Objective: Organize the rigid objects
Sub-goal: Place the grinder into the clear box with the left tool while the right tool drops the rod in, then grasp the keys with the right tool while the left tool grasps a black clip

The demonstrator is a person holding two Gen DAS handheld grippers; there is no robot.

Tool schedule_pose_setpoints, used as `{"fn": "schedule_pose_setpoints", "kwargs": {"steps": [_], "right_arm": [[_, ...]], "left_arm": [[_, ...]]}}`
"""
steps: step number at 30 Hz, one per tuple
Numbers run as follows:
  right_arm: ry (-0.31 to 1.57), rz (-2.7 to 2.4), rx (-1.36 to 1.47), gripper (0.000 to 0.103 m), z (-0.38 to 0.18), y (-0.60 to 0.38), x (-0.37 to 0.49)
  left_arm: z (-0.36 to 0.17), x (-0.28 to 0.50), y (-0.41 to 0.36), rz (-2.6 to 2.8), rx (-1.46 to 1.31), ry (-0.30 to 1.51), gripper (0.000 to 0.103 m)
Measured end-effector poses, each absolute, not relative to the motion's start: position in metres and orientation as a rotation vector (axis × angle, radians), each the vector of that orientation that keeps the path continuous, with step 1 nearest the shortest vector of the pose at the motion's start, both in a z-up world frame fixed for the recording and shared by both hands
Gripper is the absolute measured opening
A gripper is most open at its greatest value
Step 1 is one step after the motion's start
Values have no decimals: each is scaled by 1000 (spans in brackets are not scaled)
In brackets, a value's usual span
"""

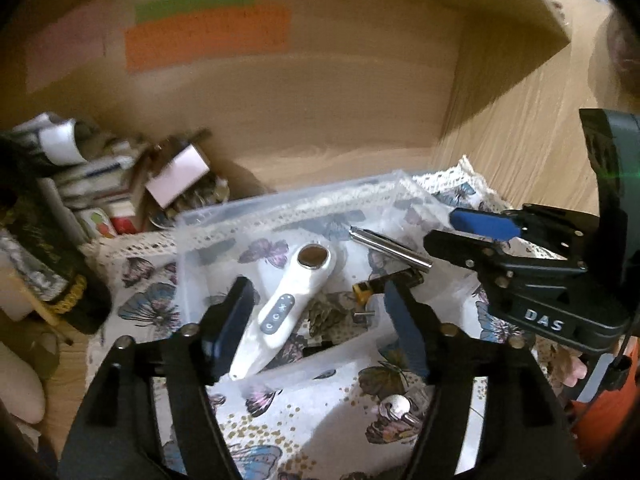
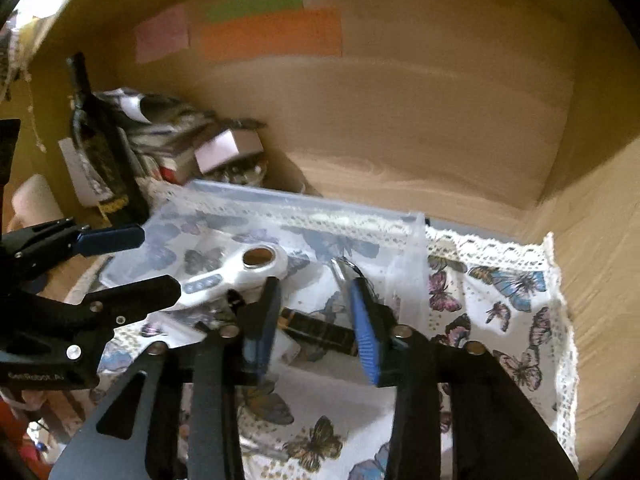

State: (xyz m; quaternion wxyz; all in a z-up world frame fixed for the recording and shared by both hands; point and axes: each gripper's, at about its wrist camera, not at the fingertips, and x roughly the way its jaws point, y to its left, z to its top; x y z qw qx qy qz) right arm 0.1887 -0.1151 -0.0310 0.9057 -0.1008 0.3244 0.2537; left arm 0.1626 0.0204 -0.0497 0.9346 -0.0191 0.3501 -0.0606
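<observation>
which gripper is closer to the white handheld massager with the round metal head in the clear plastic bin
Left. The left gripper hangs open right over the white massager's handle. The right gripper, also open, sits beside it, over a black and gold battery.

Clear bin (image 1: 188,236), three items inside.
White handheld device (image 1: 288,304) lying diagonal at left; silver pen (image 1: 390,248) far right; black battery (image 2: 320,330) near.

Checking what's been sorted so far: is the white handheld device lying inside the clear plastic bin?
Yes. The white handheld device lies inside the clear plastic bin, its round metal head toward the back wall.
</observation>
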Motion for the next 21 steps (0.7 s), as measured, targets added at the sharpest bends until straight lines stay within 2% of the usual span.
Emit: {"fn": "schedule_pose_setpoints", "kwargs": {"steps": [4, 6, 9, 11, 15, 21], "right_arm": [[620, 528, -213, 47, -19, -119, 168], [600, 528, -219, 53, -16, -121, 156], [590, 531, -219, 54, -15, -126, 144], [597, 529, -218, 55, -19, -127, 139], [624, 517, -219, 65, -31, -132, 129], [680, 501, -221, 68, -52, -139, 123]], "left_arm": [[-38, 142, 23, -120, -39, 682, 78], [-37, 134, 23, -114, -44, 674, 86], [-40, 121, 23, -104, -45, 682, 92], [-48, 115, 21, -97, -61, 705, 93], [-70, 101, 15, -97, -54, 770, 94], [-109, 86, -2, -165, -84, 906, 94]]}}
